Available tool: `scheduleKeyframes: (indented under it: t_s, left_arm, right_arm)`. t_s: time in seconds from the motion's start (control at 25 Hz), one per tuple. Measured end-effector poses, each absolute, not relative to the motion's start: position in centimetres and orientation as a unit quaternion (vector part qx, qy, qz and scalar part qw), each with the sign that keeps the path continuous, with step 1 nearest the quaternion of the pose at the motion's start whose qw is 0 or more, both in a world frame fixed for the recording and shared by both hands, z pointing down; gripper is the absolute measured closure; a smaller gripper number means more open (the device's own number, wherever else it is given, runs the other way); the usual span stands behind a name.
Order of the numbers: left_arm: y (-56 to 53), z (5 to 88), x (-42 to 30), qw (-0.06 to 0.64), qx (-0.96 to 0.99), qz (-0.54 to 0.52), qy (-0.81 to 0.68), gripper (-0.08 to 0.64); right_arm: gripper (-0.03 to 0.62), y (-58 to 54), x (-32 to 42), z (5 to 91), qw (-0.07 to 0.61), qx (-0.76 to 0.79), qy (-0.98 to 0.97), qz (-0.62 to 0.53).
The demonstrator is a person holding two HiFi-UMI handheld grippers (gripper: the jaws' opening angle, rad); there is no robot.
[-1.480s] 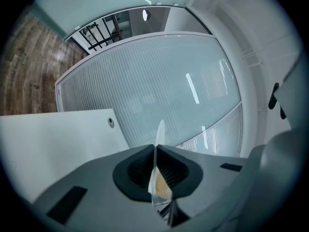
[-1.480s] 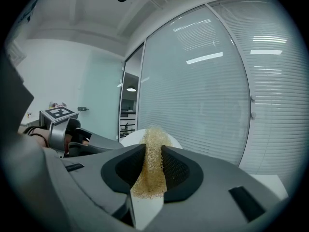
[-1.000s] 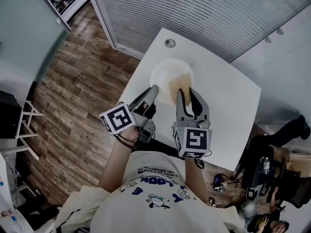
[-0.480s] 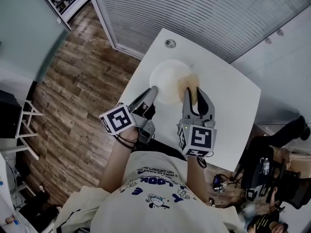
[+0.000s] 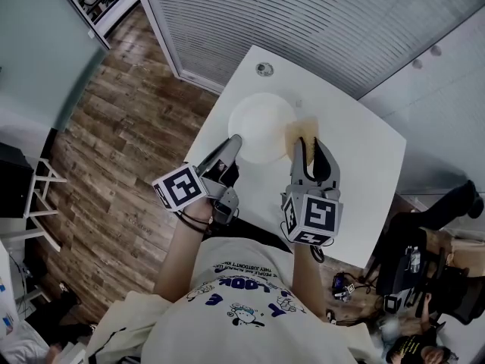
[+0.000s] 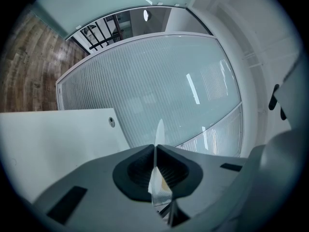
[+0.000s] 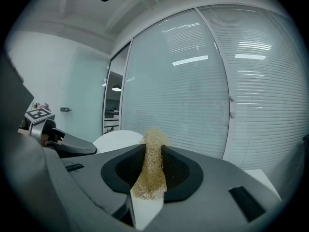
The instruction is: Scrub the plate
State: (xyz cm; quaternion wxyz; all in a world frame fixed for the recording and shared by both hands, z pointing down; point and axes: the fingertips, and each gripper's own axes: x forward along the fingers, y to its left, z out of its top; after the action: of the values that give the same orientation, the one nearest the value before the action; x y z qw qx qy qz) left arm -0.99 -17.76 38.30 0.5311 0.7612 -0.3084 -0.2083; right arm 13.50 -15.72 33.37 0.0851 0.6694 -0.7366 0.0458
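Note:
My left gripper (image 5: 233, 141) is shut on the near rim of the round white plate (image 5: 261, 126), which is over the white table (image 5: 364, 165). In the left gripper view the plate (image 6: 159, 135) shows edge-on as a thin sliver between the closed jaws (image 6: 155, 178). My right gripper (image 5: 308, 144) is shut on a tan fibrous scrubber (image 5: 305, 130), which sits just past the plate's right rim. In the right gripper view the scrubber (image 7: 151, 163) sticks out between the pads, with the plate (image 7: 118, 140) and the left gripper (image 7: 72, 146) to its left.
A small round metal grommet (image 5: 263, 69) is set in the table's far corner. Wooden floor (image 5: 114, 150) lies to the left of the table and a slatted glass wall (image 5: 318, 21) stands behind it. Dark gear and a seated person's legs (image 5: 432, 264) are at the lower right.
My right gripper has carried the scrubber rightwards, from the plate's face to just beyond its right rim. The plate and left gripper have shifted slightly left.

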Motion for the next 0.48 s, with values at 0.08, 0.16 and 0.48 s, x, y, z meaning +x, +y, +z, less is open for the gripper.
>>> scheduleKeyframes:
  t_s: [0.08, 0.16, 0.48]
  left_arm:
    - [-17.8, 38.6, -1.2, 0.536, 0.755, -0.21, -0.314, 0.522]
    - [-17.8, 38.6, -1.4, 0.535, 0.754, -0.212, -0.317, 0.522]
    - [-18.0, 38.2, -2.3, 0.52, 0.759, -0.219, -0.325, 0.522]
  right_arm:
    - [0.492, -15.6, 13.9, 33.2, 0.081, 0.674, -0.733, 0.046]
    - [0.492, -15.5, 14.3, 33.1, 0.078, 0.679, -0.728, 0.045]
    - [0.492, -15.3, 15.8, 32.8, 0.07, 0.698, -0.711, 0.038]
